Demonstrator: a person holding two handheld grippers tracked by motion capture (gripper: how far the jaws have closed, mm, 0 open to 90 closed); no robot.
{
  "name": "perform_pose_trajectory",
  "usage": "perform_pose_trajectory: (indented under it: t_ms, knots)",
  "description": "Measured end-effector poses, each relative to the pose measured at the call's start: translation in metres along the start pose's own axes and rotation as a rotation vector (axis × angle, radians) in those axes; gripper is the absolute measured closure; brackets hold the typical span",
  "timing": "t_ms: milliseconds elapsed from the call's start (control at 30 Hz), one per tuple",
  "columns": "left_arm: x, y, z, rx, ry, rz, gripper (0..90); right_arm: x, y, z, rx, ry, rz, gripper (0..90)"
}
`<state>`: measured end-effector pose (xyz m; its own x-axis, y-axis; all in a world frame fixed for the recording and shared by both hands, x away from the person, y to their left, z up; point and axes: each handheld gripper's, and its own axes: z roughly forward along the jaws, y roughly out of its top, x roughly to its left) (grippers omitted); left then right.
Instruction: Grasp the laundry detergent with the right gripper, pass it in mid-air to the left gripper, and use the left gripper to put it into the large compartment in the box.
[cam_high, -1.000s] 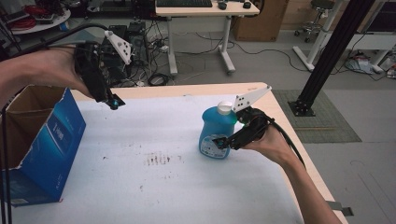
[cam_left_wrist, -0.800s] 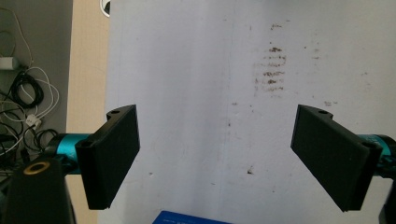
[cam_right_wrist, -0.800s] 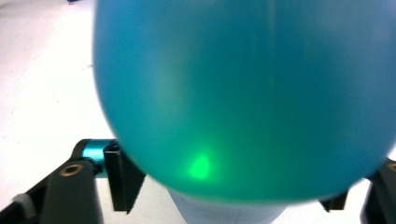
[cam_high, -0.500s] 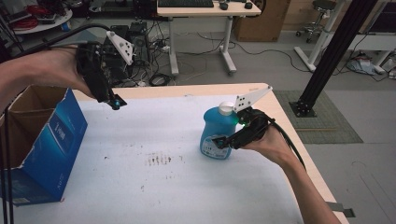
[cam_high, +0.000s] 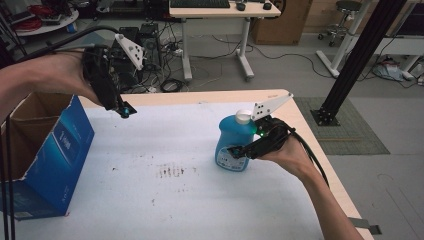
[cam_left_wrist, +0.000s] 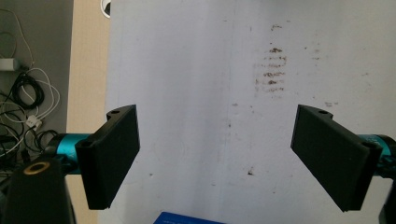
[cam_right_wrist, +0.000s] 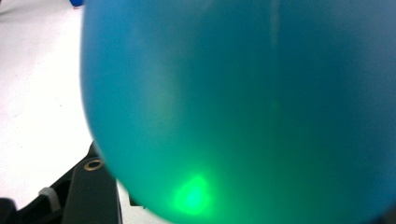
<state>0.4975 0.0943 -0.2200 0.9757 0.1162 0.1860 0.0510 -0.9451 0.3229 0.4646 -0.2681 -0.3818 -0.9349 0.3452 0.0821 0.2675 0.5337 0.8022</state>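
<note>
A blue liquid bottle (cam_high: 231, 145) with a white cap stands upright on the right part of the white table (cam_high: 165, 210). My right gripper (cam_high: 236, 150) comes at it from the right, its black jaws around the lower body, shut on the bottle. In the right gripper view the blue bottle (cam_right_wrist: 243, 93) sits pressed close, lit by a green glow. My left gripper (cam_high: 121, 108) hangs in the air over the table's back left, beside the box. Its jaws stand wide apart with nothing between them, and the left gripper (cam_left_wrist: 217, 140) looks down on bare table.
An open blue cardboard box (cam_high: 55, 150) stands at the table's left edge, and its blue edge (cam_left_wrist: 187, 218) shows below my left jaws. Brown smudges (cam_high: 170, 172) mark the table's middle. Desks, cables and a black post stand on the floor beyond the table.
The bottle and my right gripper have shifted very slightly. The left gripper holds the same spot, still open.
</note>
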Motion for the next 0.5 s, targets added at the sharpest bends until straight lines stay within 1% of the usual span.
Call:
perform_pose_trajectory:
  t_ms: [33,167,267,400,500]
  knots:
    - [0.0,-0.0003,0.0,0.001,-0.002,0.001,15.6,0.0,-0.0001,0.0006,0.004,0.001,-0.002,34.9]
    - [-0.0001,-0.0012,-0.0001,-0.002,-0.004,-0.001,15.6,-0.0017,-0.0009,0.0007,-0.008,0.007,0.005,36.1]
    - [-0.0001,-0.0014,-0.0006,-0.001,-0.003,-0.002,15.6,-0.0026,-0.0019,0.002,-0.002,0.007,0.006,37.9]
    - [-0.0007,-0.001,-0.0015,-0.005,-0.001,-0.003,15.6,-0.0037,-0.0033,0.0035,-0.008,-0.001,-0.003,41.5]
    - [-0.001,-0.0012,-0.002,-0.007,-0.003,-0.003,15.6,-0.003,-0.0027,0.0021,-0.015,-0.021,-0.017,44.5]
